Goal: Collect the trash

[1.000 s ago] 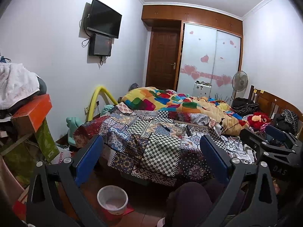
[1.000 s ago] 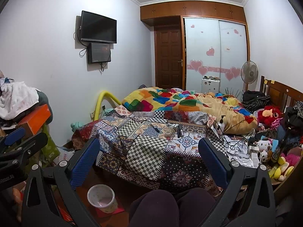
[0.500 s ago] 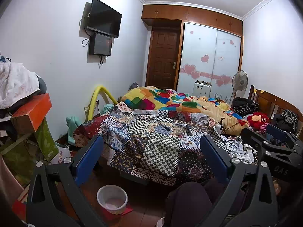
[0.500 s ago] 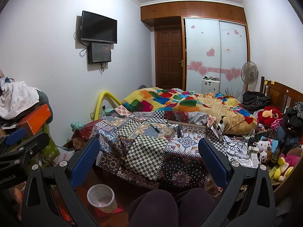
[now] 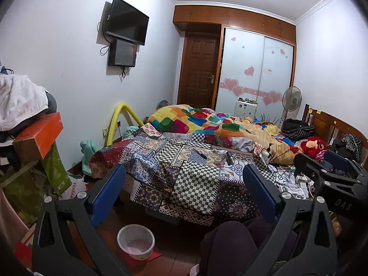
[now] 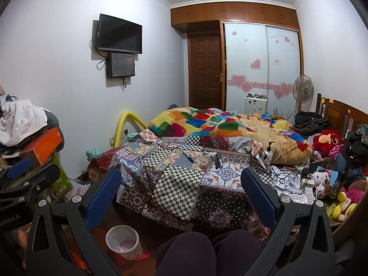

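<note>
You hold both grippers level, facing the bed (image 5: 184,184) from its foot edge, and neither carries anything: the left gripper (image 5: 184,191) has its blue-padded fingers (image 5: 105,193) spread wide apart, and the right gripper (image 6: 181,191) has its fingers (image 6: 257,197) just as far apart. The bed wears a patchwork cover (image 6: 179,184), with a bright multicoloured quilt (image 6: 207,122) bunched at its far end. Near the middle of the cover lie the small loose items: a roll of tape (image 6: 203,163), a dark cylindrical object (image 6: 218,159) just beside it, and a dark pen-like stick (image 6: 189,158) a little to the left. A white pump bottle (image 6: 268,153) stands toward the right edge of the bed amid tangled cables (image 6: 285,177). On the floor below the foot edge sits a small white bin (image 5: 135,241) on a red mat (image 5: 140,256), close to your left gripper's left finger. Your knees (image 6: 207,253) in dark trousers show at the bottom of both views.
</note>
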